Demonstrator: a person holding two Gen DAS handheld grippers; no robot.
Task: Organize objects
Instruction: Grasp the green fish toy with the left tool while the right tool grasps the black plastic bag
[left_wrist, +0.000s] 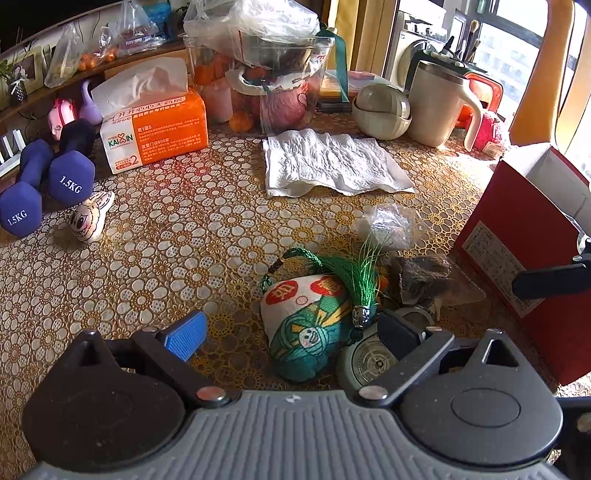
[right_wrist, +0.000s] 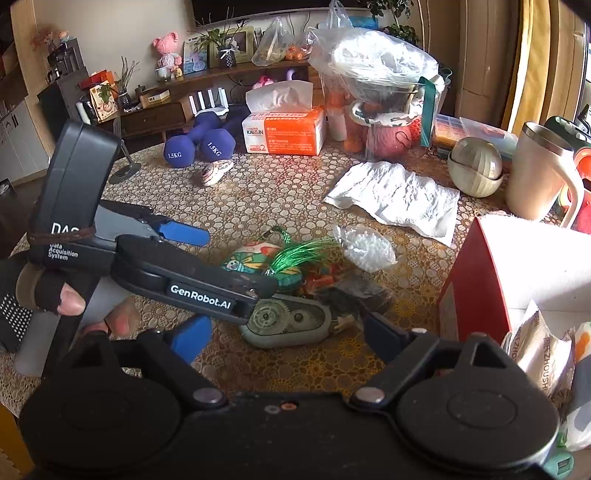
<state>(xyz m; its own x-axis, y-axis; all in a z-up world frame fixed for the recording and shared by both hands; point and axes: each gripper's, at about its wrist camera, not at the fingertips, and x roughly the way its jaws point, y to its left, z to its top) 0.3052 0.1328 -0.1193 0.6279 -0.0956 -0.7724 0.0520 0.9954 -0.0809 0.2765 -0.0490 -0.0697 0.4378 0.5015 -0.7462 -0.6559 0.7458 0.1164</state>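
Observation:
A white and green cloth sachet (left_wrist: 306, 332) with a green tassel (left_wrist: 354, 273) lies on the floral tablecloth (left_wrist: 184, 240). My left gripper (left_wrist: 291, 336) hangs open around it, its blue pad clear of the cloth. Beside the sachet lies a grey geared gadget (right_wrist: 288, 325), round-faced in the left wrist view (left_wrist: 369, 363). My right gripper (right_wrist: 290, 338) stands open with that gadget between its fingers, not touching it. In the right wrist view the left gripper (right_wrist: 240, 260) reaches in from the left over the sachet (right_wrist: 251, 258), held by a gloved hand (right_wrist: 55, 295).
A red box (left_wrist: 517, 240) stands close on the right. Nearby lie a small clear bag (left_wrist: 388, 221) and a dark packet (left_wrist: 421, 277). Farther back are a paper towel (left_wrist: 332, 162), a tissue pack (left_wrist: 155, 129), two dumbbells (left_wrist: 48, 184), a mug (left_wrist: 436, 107) and a clear bin (left_wrist: 258, 74).

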